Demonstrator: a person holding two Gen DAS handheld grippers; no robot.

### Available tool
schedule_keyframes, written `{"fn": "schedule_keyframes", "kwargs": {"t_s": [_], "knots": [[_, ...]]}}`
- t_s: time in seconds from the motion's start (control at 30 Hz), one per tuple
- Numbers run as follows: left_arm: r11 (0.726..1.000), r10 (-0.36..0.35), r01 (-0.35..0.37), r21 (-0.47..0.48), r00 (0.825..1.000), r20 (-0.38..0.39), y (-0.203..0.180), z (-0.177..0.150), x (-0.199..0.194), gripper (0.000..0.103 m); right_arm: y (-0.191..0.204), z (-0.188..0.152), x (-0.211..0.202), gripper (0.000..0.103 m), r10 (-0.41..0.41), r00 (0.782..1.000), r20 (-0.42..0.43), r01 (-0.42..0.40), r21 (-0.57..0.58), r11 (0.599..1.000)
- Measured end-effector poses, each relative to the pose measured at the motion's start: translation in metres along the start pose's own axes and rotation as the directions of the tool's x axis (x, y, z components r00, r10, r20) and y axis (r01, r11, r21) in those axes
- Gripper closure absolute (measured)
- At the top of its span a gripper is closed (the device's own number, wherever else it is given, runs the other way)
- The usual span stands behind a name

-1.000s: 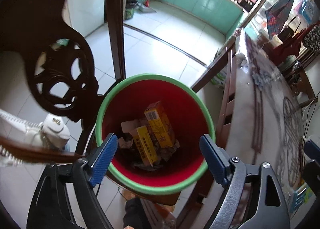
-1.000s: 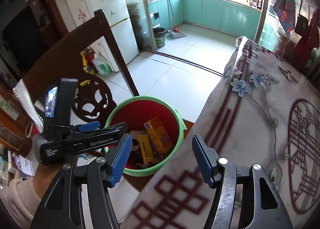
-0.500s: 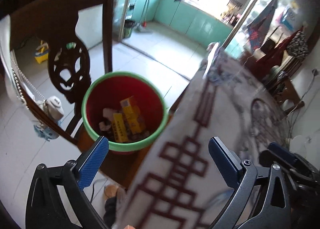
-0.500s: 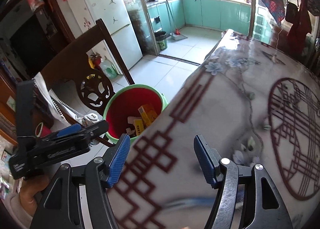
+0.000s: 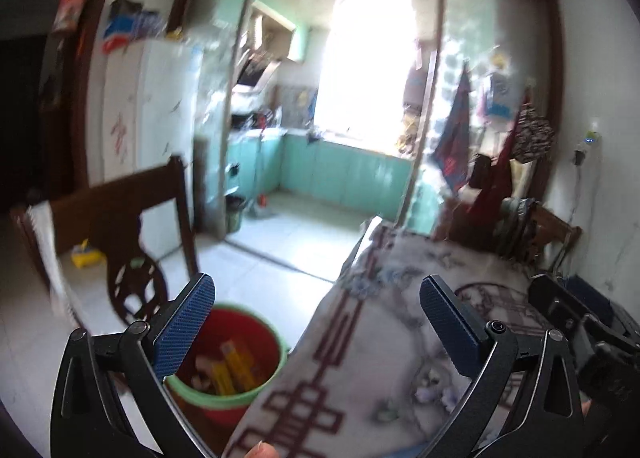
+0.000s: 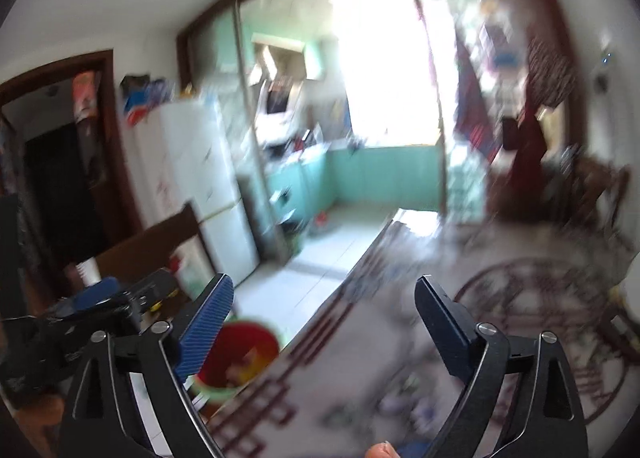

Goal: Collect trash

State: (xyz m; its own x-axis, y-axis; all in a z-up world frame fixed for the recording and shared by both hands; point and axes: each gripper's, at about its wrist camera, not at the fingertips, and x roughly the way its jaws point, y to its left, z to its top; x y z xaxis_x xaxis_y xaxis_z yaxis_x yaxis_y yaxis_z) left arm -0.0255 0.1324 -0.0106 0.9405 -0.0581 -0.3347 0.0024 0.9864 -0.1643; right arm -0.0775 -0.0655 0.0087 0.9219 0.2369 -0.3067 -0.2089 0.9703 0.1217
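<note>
A red bin with a green rim (image 5: pixel 236 362) stands on the floor beside the table and holds yellow boxes (image 5: pixel 230 366) and paper scraps. It also shows, blurred, in the right wrist view (image 6: pixel 240 358). My left gripper (image 5: pixel 316 322) is open and empty, raised above the table edge. My right gripper (image 6: pixel 324 322) is open and empty, also raised over the table. The left gripper's body (image 6: pixel 80 322) shows at the left of the right wrist view.
A table with a patterned cloth (image 5: pixel 384 358) fills the lower right. A dark carved wooden chair (image 5: pixel 128 226) stands left of the bin. A white fridge (image 5: pixel 152 110) and a kitchen doorway lie beyond. Both views are motion-blurred.
Both grippers have lifted and tilted upward, away from the bin, so the room beyond fills the views. The bin has dropped to the lower left. Both stay open.
</note>
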Motion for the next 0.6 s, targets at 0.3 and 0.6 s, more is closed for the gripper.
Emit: {"fn": "schedule_keyframes", "kwargs": {"t_s": [0.3, 0.6], "knots": [[1.000, 0.014, -0.014, -0.009, 0.999, 0.043, -0.018, 0.000, -0.006, 0.000, -0.011, 0.000, -0.008, 0.001, -0.040, 0.998, -0.057, 0.042, 0.025, 0.999], [0.999, 0.050, -0.050, 0.014, 0.999, -0.001, -0.024, -0.001, -0.004, 0.000, -0.022, 0.000, -0.006, 0.001, -0.072, 0.992, -0.102, 0.074, 0.020, 0.997]]}}
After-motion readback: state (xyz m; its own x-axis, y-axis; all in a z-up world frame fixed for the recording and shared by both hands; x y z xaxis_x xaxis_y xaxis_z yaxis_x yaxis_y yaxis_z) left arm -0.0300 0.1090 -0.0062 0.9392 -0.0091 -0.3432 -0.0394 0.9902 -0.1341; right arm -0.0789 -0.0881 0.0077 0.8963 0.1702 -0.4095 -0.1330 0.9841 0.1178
